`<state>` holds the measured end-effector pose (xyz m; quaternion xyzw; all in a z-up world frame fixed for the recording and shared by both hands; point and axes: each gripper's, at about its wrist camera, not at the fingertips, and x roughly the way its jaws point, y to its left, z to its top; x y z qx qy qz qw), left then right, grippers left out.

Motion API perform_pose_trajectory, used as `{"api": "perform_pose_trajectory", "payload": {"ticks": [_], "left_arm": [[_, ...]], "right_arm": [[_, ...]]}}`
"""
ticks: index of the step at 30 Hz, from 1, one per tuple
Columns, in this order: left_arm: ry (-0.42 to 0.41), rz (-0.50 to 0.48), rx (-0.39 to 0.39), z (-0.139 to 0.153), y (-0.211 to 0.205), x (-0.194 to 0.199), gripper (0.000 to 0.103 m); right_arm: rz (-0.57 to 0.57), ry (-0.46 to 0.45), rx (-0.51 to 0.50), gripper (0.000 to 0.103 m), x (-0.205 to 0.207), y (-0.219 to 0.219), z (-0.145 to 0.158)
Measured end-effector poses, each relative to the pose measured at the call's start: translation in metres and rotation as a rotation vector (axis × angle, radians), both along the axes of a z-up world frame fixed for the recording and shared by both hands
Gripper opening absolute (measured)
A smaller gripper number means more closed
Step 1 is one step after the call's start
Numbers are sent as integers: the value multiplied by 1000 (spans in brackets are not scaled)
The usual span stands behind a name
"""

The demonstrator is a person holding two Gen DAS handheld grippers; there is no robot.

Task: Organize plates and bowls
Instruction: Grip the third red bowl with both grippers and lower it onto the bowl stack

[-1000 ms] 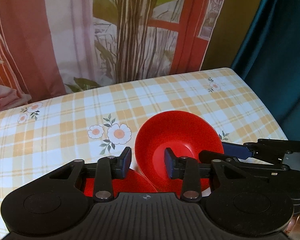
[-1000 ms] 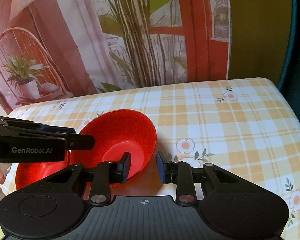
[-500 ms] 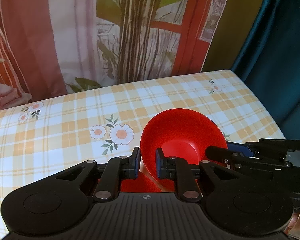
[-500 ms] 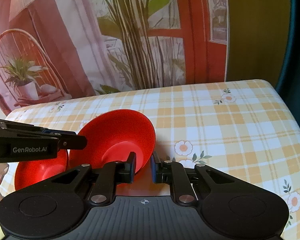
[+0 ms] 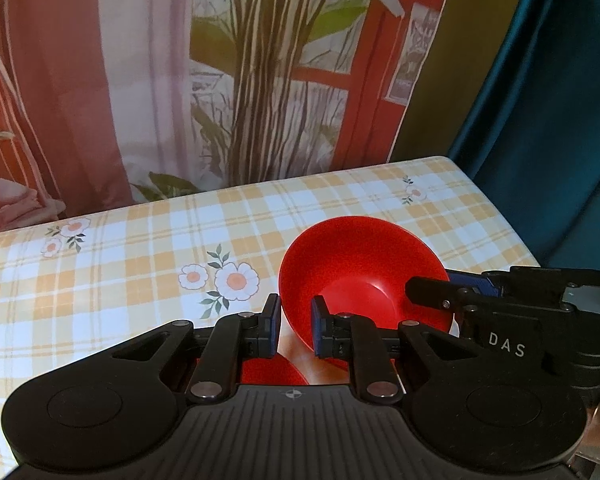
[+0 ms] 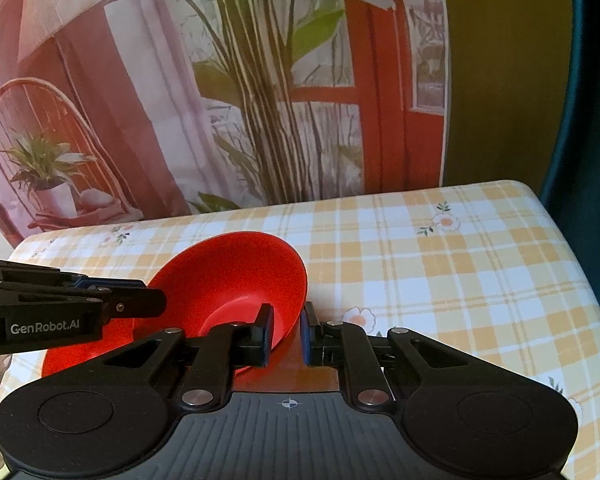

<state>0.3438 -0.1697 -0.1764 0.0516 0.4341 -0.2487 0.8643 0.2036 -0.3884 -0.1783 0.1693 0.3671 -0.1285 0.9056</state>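
A red bowl (image 5: 360,264) is held tilted above the checked tablecloth. My left gripper (image 5: 295,326) is shut on its left rim. My right gripper (image 6: 286,334) is shut on its right rim; the bowl also shows in the right wrist view (image 6: 236,272). A second red bowl (image 5: 272,370) lies below, mostly hidden behind my left gripper's body; in the right wrist view it shows at the lower left (image 6: 84,348). The right gripper enters the left wrist view (image 5: 432,292) from the right.
The table (image 6: 440,264) carries a yellow-and-white checked cloth with flower prints. A printed backdrop with plants hangs behind the far edge. A dark teal curtain (image 5: 560,120) hangs at the right, past the table's right edge.
Both grippers closed onto the bowl's rim from either side. The bowl has risen off the table and tilted, and both views have moved up with it.
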Motion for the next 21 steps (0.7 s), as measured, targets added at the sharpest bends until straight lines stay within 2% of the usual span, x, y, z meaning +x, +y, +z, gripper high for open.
{"api": "perform_pose_trajectory", "payload": {"ticks": [12,21], "left_arm": [[-49,28,-9,31,32,-20,17],[-60,45,1,40,56,-35,17]], "right_arm": [[46,-23,-25,13,3,31,28],[71,-24,-23,13,8,56,38]]}}
